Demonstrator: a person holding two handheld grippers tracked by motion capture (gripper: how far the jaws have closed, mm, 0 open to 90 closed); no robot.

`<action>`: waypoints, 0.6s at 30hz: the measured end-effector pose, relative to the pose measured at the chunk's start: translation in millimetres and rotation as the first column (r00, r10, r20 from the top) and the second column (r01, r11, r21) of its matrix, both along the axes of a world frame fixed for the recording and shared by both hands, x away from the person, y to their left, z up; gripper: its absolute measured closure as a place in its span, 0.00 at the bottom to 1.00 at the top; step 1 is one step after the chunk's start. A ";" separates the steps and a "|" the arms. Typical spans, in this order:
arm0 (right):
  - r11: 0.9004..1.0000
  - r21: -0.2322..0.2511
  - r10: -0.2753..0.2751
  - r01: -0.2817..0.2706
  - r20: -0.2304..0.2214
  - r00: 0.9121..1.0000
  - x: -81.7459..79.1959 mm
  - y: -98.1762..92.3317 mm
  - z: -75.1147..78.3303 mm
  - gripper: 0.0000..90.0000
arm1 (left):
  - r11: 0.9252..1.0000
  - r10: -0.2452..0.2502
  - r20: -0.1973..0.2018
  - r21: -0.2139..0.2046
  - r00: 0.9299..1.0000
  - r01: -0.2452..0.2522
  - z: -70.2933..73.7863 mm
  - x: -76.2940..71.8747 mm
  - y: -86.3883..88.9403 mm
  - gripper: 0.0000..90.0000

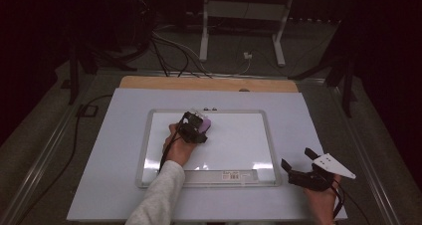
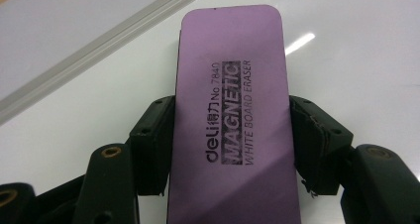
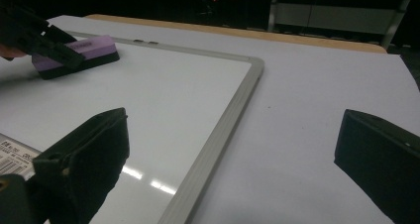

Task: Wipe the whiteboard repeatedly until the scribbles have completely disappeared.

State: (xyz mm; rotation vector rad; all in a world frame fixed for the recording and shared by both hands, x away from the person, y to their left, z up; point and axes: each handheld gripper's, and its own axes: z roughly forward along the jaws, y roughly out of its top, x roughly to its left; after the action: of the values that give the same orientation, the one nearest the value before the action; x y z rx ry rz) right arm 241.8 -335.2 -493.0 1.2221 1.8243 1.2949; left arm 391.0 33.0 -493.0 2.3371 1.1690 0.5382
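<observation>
The table (image 1: 99, 175) carries a whiteboard (image 1: 149, 150) lying flat; on its upper middle sits the purple eraser (image 2: 230, 110), near the top frame; the left gripper (image 1: 196, 130) pinches it across its narrow width, jaws on the two long sides; the right gripper (image 1: 298, 168) rests off the board's right corner, jaws spread, holding nothing. The eraser looks light, with a stiff plastic back and a soft pad beneath; its smooth sides may slip, so a mid-length grip seems best.

High view overhead, facing forward-down; claw cameras close, low — all share whiteboard (image 1: 234, 145).
</observation>
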 end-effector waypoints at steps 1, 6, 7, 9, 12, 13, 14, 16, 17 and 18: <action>1.000 -0.001 0.001 -0.001 -0.001 1.000 0.1 0.4 -0.1 0.01 | 1.000 -0.017 0.001 -0.006 1.000 0.017 -0.3 -2.1 -4.7 0.46; 1.000 0.002 -0.001 0.001 0.000 1.000 -0.4 0.4 0.1 0.01 | 0.994 -0.113 0.001 -0.006 0.994 0.113 0.2 -17.8 -29.4 0.46; 1.000 0.001 -0.001 0.001 0.000 1.000 -0.3 0.0 0.1 0.01 | 0.992 -0.128 0.000 -0.014 0.992 0.128 0.1 -21.2 -33.4 0.46; 1.000 0.002 -0.001 0.001 0.001 1.000 -0.3 -0.4 0.1 0.01 | 0.986 -0.164 -0.007 -0.027 0.986 0.164 0.1 -28.0 -40.5 0.46; 1.000 0.001 0.000 0.000 0.001 1.000 -0.4 0.1 0.2 0.01 | 0.974 -0.226 -0.007 -0.035 0.974 0.226 0.3 -41.3 -53.7 0.46; 1.000 0.001 0.000 0.000 0.001 1.000 -0.4 0.4 0.2 0.01 | 0.967 -0.252 -0.010 -0.036 0.968 0.252 0.6 -45.5 -57.9 0.46; 1.000 0.001 0.000 0.000 0.000 1.000 -0.3 0.5 0.2 0.01 | 0.961 -0.275 -0.009 -0.035 0.961 0.275 0.9 -50.3 -62.7 0.46; 1.000 0.000 0.000 0.000 0.001 1.000 -0.4 0.5 0.3 0.01 | 0.956 -0.293 -0.004 -0.016 0.956 0.293 1.5 -53.3 -66.4 0.46; 1.000 0.000 0.000 0.000 0.001 1.000 -0.5 0.2 0.4 0.01 | 0.956 -0.293 -0.005 -0.012 0.956 0.293 1.7 -53.0 -66.7 0.46; 1.000 0.002 0.000 0.000 0.001 1.000 -0.7 0.0 0.6 0.01 | 0.957 -0.290 -0.004 -0.019 0.957 0.290 1.2 -51.2 -65.7 0.46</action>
State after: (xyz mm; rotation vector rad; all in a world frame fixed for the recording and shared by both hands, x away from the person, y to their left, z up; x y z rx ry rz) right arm 241.0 -335.2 -492.4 1.2223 1.8229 1.2967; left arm 339.8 -32.7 -491.8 2.4380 0.8076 0.4125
